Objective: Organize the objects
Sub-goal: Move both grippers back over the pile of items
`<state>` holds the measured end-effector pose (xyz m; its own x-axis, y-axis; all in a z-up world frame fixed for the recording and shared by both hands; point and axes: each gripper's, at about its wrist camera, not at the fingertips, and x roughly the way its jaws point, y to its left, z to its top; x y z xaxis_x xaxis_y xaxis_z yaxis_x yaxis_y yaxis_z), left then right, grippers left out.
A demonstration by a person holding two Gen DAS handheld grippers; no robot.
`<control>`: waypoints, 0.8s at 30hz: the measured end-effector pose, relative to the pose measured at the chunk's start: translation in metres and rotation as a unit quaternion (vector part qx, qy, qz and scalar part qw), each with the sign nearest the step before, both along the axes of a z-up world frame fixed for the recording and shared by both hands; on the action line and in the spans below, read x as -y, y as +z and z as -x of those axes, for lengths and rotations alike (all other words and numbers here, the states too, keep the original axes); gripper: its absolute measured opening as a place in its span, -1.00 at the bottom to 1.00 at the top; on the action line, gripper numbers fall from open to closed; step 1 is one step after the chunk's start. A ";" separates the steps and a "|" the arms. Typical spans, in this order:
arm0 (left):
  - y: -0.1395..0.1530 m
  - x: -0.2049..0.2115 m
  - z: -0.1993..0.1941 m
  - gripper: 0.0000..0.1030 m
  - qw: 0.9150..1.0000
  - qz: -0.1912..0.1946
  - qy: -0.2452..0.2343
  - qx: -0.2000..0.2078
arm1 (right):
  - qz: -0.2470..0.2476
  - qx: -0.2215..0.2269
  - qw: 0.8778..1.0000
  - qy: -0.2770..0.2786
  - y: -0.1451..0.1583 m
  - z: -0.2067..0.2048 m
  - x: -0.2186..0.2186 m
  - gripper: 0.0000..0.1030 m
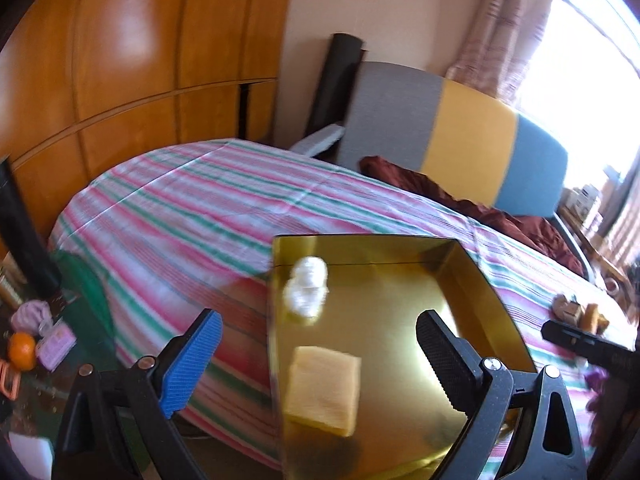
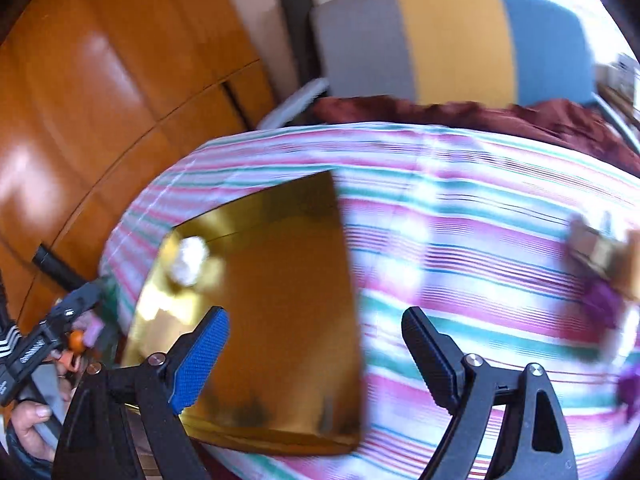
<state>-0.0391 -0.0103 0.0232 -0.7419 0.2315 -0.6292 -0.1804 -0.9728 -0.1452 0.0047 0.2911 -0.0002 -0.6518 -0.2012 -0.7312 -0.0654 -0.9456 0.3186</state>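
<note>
Left gripper: jaws wide apart, nothing between them; it hangs over the near half of the gold tray, blue ribbed pad at 8 o'clock, black ribbed pad at 4 o'clock.
Right gripper: jaws wide apart and empty, over the tray's right edge and the striped cloth beside it.
Gold tray: shallow, mirror-shiny metal-look box with low upright walls, lying at the bed's near left corner; its near corner juts past the mattress edge toward 6 o'clock.
Yellow sponge: square, soft-looking block with a fine grainy face, flat on the tray floor at the near end.
White clump: fluffy, lumpy, cotton-like, at the tray's far left, well apart from the sponge.
Bedspread: pink, green and white stripes, smooth woven cloth; broad bare stretch from 9 to 12 o'clock of the tray.
Small brown items: blurred, near the bed's right edge at 3 o'clock; kind unclear.
Headboard: padded panels of grey, yellow and blue, closing the far side.
Wardrobe: glossy orange wood, close along the bed's left.
</note>
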 end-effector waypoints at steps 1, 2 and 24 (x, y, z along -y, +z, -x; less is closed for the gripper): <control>0.002 -0.007 -0.001 0.91 1.000 0.002 -0.011 -0.003 | -0.005 0.004 1.000 -0.014 0.000 -0.006 -0.015 0.74; 0.005 -0.014 -0.002 0.91 1.000 0.002 -0.023 -0.005 | -0.011 0.009 0.999 -0.030 -0.001 -0.012 -0.030 0.74; 0.011 -0.278 -0.082 0.47 0.905 0.031 -0.424 -0.008 | 0.167 -0.072 0.869 -0.460 -0.014 -0.202 -0.332 0.75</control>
